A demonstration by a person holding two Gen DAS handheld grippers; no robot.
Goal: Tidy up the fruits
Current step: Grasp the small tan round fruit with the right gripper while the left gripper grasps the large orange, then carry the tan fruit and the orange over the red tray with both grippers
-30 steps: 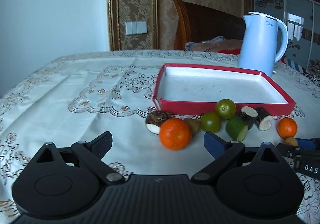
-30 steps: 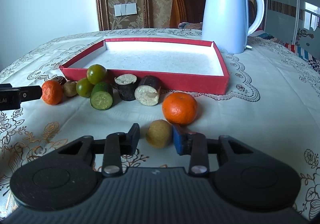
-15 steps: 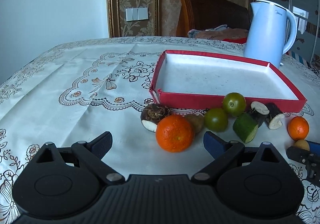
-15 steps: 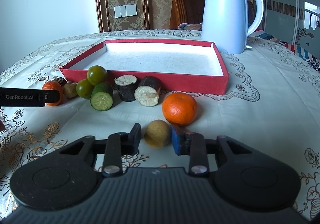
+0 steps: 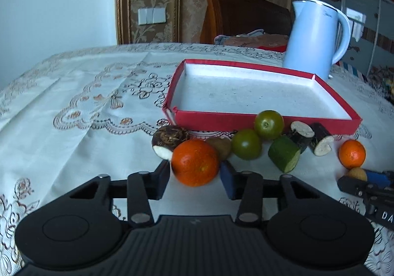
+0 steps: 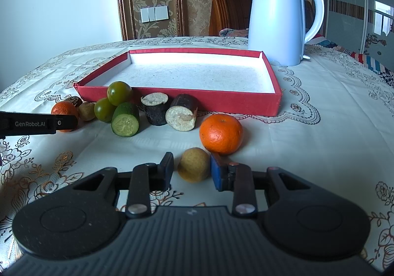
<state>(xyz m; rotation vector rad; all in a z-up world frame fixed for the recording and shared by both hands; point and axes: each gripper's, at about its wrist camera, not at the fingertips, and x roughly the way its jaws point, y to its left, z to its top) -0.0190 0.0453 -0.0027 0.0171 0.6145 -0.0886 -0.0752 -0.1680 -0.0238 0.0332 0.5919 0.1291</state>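
Observation:
My left gripper (image 5: 195, 168) has its jaws closing on an orange (image 5: 195, 162) that rests on the tablecloth, and both pads touch its sides. In the right wrist view the same orange (image 6: 63, 109) shows behind the left gripper's black finger. My right gripper (image 6: 192, 160) is shut on a small tan round fruit (image 6: 194, 164) on the cloth. A second orange (image 6: 221, 134) lies just beyond it. An empty red tray (image 5: 246, 121) stands behind the row of fruit. In the left wrist view the tan fruit (image 5: 357, 173) sits at the right gripper's blue pad.
Before the tray's front wall lie two green round fruits (image 5: 269, 124), a cut green piece (image 5: 284, 154), two dark cut stubs (image 5: 320, 142), a brown root piece (image 5: 170, 138) and a kiwi (image 5: 220, 146). A pale blue kettle (image 6: 278, 20) stands behind the tray's right corner. A wooden chair (image 5: 246, 17) is beyond the table.
My left gripper came a little closer to the orange and its jaws went from wide apart to touching its sides. The right gripper and its tan fruit stayed put.

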